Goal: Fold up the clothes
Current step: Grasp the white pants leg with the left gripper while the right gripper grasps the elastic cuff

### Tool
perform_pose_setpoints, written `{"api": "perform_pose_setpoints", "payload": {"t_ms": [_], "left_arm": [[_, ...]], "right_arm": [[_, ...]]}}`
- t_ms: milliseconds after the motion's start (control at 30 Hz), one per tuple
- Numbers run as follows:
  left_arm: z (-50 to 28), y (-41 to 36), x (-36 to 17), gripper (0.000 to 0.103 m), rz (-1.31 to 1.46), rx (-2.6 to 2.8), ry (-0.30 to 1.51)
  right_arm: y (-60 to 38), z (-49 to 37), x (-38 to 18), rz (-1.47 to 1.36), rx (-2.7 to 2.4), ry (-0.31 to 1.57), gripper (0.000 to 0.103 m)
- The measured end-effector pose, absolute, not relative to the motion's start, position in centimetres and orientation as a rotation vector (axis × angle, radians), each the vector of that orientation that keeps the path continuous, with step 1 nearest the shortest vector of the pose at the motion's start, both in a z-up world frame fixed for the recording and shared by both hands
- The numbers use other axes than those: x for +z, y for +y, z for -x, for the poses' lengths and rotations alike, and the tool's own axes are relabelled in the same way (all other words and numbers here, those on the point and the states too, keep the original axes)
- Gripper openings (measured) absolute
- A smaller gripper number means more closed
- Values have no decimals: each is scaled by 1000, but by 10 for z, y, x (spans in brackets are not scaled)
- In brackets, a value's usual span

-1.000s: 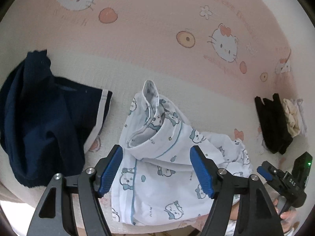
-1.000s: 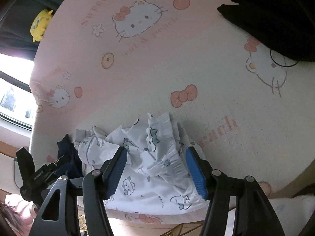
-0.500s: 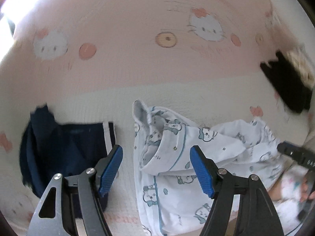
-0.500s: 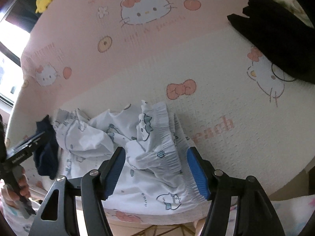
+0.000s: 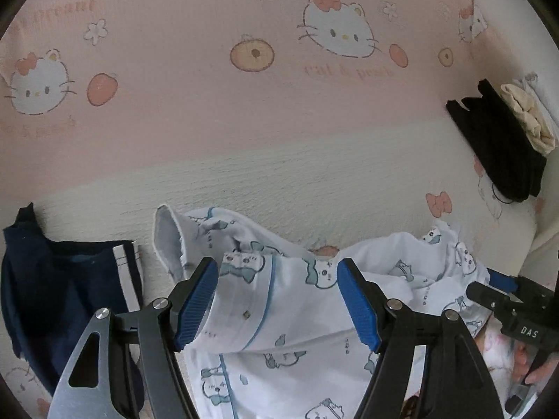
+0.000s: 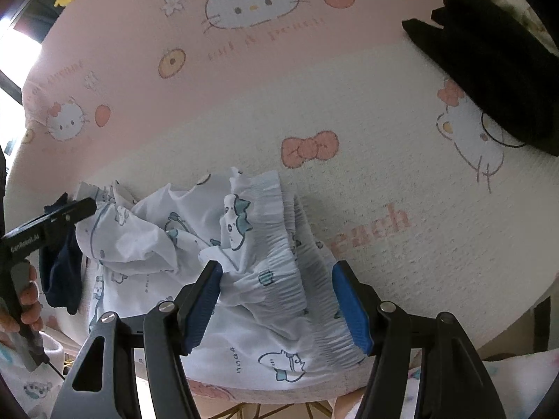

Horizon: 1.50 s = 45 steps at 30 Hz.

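White cat-print pajamas (image 5: pixel 279 317) crumpled, unfolded on bedsheet (image 5: pixel 279 181).

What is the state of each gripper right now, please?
Left gripper: open, over the white cartoon-print pyjama garment, holding nothing.
Right gripper: open, holding nothing.

light: soft, even daylight, seemingly from a blown-out window (image 6: pixel 15 52) at upper left
edges: strong fisheye bending, dark corners
focus: mostly sharp, shadows faint
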<state>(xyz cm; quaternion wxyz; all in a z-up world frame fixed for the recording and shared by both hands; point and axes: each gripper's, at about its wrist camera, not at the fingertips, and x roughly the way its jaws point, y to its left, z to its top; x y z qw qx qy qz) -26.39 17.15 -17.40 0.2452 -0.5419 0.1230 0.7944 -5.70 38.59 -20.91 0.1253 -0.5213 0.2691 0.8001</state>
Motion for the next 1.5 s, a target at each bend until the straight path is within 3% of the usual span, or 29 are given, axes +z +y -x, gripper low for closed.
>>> {"api": "perform_pose_setpoints", "payload": {"t_ms": [133,233,467,567,767,867,1500], "left_arm": [[272,169,-195,69,1554,2143,350],[277,162,-214,56,1657,2128,359],[277,142,-228,46,1670,2123,250],[275,140,-229,38,1656,2149,263],[267,133,-221,17,1626,2207,212],[263,127,-212,13,1591,2211,181],[266,97,-160,9,1409,2285,-7]], "right_arm": [[383,61,-214,1557,2314,763,64],[381,64,-216,1578,2311,745,64],[369,72,-217,1626,2340,639,63],[365,73,-216,1617,2345,577,49],[357,77,-213,1596,2354,453,31],[355,75,-202,1546,2382,410,25],[361,117,-133,1345,2478,417,22]]}}
